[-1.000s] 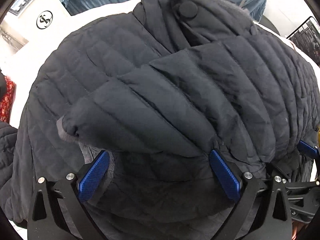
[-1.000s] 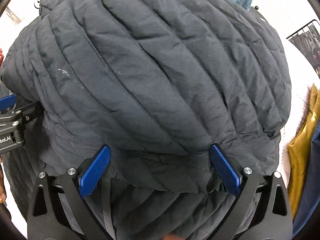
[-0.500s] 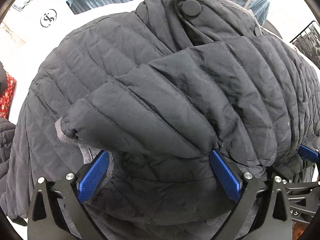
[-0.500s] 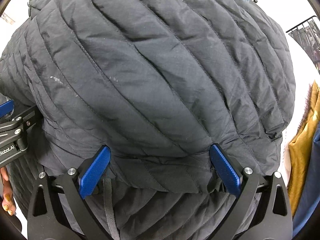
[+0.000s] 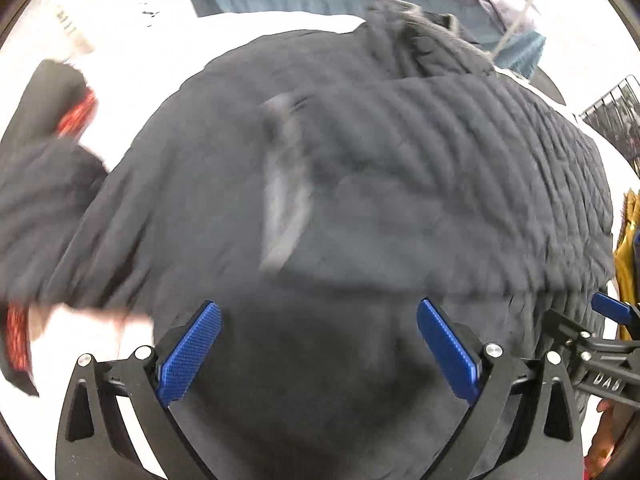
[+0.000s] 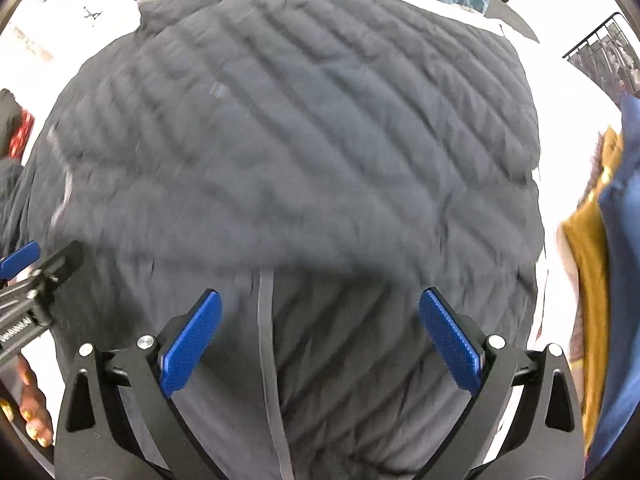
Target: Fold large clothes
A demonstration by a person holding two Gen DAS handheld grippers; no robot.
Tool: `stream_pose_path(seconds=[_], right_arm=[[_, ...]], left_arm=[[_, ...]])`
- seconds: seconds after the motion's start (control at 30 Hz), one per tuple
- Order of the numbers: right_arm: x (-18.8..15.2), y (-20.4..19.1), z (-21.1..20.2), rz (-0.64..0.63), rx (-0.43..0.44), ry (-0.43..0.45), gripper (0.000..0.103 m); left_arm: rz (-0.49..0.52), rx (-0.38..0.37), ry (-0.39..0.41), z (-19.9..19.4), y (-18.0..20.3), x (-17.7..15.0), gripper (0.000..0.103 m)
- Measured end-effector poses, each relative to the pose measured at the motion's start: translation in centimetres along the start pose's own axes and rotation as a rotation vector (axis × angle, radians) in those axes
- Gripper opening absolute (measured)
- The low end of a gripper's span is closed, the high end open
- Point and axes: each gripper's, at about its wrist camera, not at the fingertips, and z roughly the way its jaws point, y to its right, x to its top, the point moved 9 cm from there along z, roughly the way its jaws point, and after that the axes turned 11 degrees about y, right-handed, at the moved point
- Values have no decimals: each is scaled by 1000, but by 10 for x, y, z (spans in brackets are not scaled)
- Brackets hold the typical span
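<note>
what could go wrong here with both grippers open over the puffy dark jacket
1. The dark quilted puffer jacket looks bulky; with the left gripper and right gripper both open, its folded layers may spring back apart.

2. The grey drawstring cord lies between the right gripper's fingers and could get pinched instead of fabric.

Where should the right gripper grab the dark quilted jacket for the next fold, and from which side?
Likely the near edge of the folded-over top layer, approached from the near side, straight ahead of the right gripper. That edge runs crosswise just beyond the open blue pads and casts a shadow on the dark quilted jacket below, suggesting a raised lip. Motion blur hides finer detail.
</note>
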Motion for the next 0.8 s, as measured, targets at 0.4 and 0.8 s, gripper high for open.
stream_pose_path(seconds=[0.4,0.8], right_arm=[[-67,-8,-22,-74,70,-20,98],[-87,-47,-51,-118,57,22,98]], left_arm=[[-317,205,27,-65,-163,-111,97],[-869,181,243,-126,-328,-124,97]])
